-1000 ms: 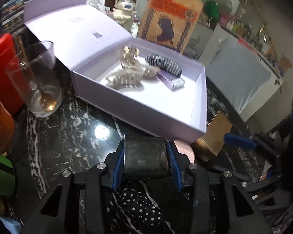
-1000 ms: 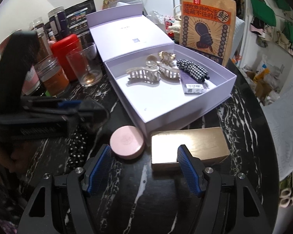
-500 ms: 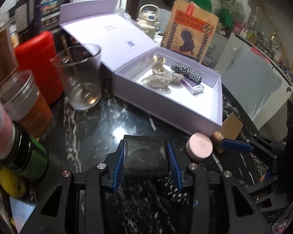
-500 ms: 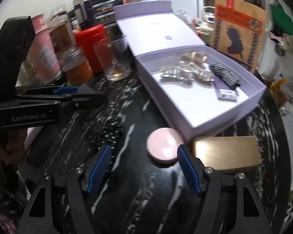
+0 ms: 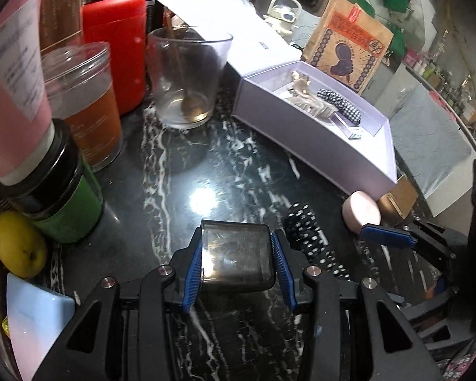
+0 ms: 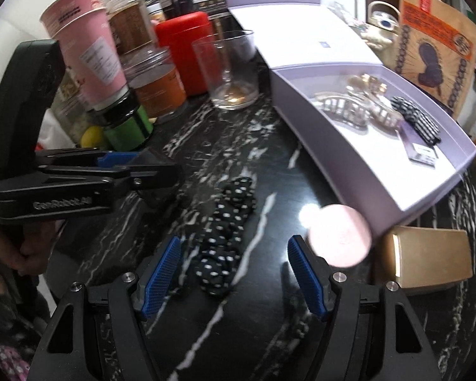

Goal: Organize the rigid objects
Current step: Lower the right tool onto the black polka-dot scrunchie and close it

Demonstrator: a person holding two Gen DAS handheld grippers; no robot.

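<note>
Two tongs tilt steeply down over the dark surface (image 5: 181, 171). The left tongs (image 5: 238, 263) are clenched on a dark case (image 5: 236, 260). The right tongs (image 6: 234, 273) stand released above a dotted scrunchie (image 6: 225, 231); a pink compact (image 6: 339, 235) lies just right, near the box (image 6: 349, 158).

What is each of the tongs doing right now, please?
Left tongs: closed on a dark rectangular block.
Right tongs: open, holding nothing, above the polka-dot hair tie.
</note>
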